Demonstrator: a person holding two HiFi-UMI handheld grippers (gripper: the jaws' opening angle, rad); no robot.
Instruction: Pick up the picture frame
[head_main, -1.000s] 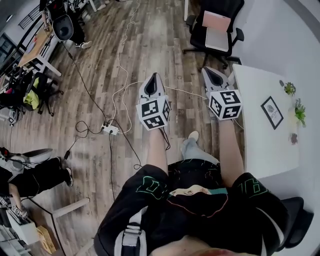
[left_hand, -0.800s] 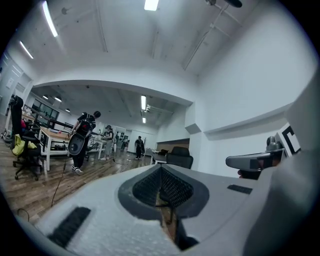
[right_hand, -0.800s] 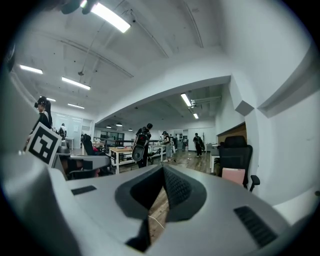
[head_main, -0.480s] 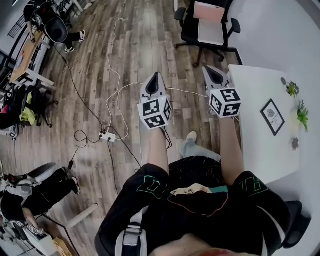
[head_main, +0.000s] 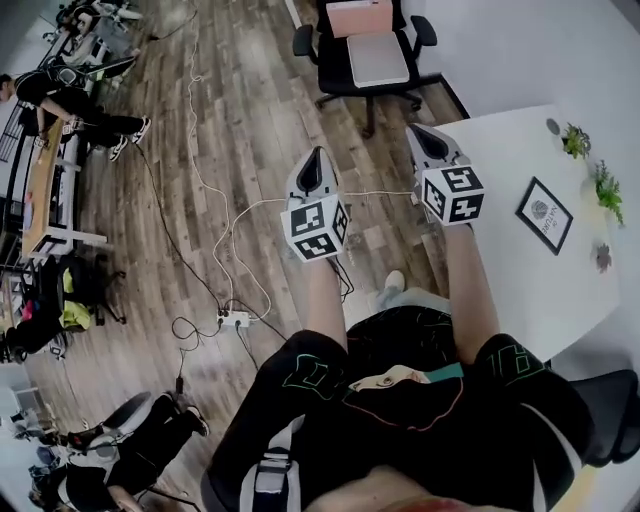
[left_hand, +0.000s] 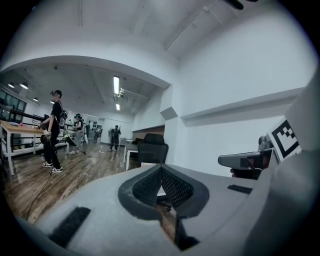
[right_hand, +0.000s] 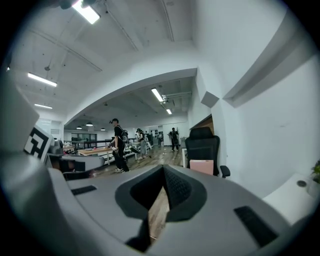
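Both hand-held grippers were out in front of the person. The left hand-held gripper (head_main: 317, 156) hung over the wooden floor (head_main: 200, 150). Its own view showed the jaws pressed together at the tip (left_hand: 161, 168), with nothing between them.

The right hand-held gripper (head_main: 417, 131) was just as narrow. Its jaws were closed tip to tip (right_hand: 164, 168) and gripped nothing. In the head view it showed at the left edge of the white counter (head_main: 500, 150), with its marker cube (head_main: 452, 193) overlapping that edge.

And there was the prize: the picture frame (head_main: 544, 214), black-edged with a pale mat, sat on the counter to the right of the right hand-held gripper and well apart from it, untouched. Whether it lay flat or leaned, I couldn't tell. Two small green plants (head_main: 575, 140) (head_main: 606, 186) stood near it along the counter's far side, one above it and one just beside its upper right corner.

Beyond the hand-held grippers stood a black office chair (head_main: 370, 50) with a pink item and a pale one stacked on its seat. The right gripper view looked toward that same chair (right_hand: 202, 145). White cables trailed across the floor to a power strip (head_main: 235, 319). Other people stood far off down the room (right_hand: 117, 145).
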